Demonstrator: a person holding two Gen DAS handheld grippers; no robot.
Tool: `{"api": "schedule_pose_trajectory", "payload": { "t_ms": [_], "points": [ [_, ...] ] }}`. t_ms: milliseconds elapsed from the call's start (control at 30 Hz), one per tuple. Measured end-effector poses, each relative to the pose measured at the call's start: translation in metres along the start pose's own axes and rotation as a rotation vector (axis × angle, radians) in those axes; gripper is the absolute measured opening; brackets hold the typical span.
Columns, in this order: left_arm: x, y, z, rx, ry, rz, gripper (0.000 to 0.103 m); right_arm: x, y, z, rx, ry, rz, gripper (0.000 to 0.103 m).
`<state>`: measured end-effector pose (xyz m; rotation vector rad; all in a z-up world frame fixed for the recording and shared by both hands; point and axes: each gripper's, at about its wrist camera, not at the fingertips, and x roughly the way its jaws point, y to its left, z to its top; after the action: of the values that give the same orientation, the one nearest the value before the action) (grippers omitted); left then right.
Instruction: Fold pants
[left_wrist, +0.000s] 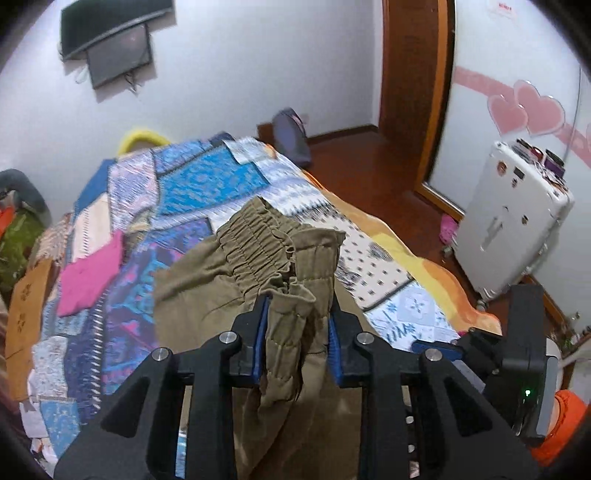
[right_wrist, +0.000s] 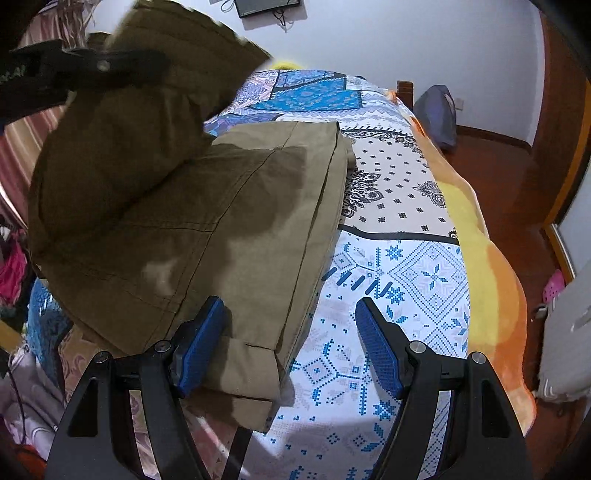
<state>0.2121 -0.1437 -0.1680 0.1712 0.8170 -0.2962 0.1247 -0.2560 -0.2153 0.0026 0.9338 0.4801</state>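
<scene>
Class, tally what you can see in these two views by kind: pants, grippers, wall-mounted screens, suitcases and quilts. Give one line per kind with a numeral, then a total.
Olive pants: 1
Grippers: 2, the left gripper and the right gripper
Wall-mounted screen: 1
White suitcase: 1
Patchwork quilt: 1
Total: 6

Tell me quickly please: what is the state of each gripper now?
Left gripper: closed on the waistband of the olive pants.
Right gripper: open, holding nothing, over the pants' edge.
</scene>
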Motion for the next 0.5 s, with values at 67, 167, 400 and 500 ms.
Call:
{"api": "schedule_pose_trajectory", "payload": {
  "t_ms": [67, 167, 400, 500],
  "points": [
    [0.011, -0.006, -0.001, -0.001, 0.034, -0.028, 0.027, 0.0, -0.001, 0.0, 0.007, -0.001, 0.004, 0.07],
    [0.023, -0.014, -0.004, -0.001, 0.071, -0.056, 0.027, 0.0, -0.002, -0.001, 0.014, -0.003, 0.01, 0.07],
    [0.052, -0.028, -0.014, 0.017, 0.169, -0.111, 0.027, 0.0, -0.003, -0.002, 0.02, -0.003, 0.009, 0.07],
    [0.056, -0.033, -0.02, 0.036, 0.185, -0.115, 0.027, 0.001, -0.004, -0.001, 0.022, -0.002, 0.007, 0.07]
  ]
}}
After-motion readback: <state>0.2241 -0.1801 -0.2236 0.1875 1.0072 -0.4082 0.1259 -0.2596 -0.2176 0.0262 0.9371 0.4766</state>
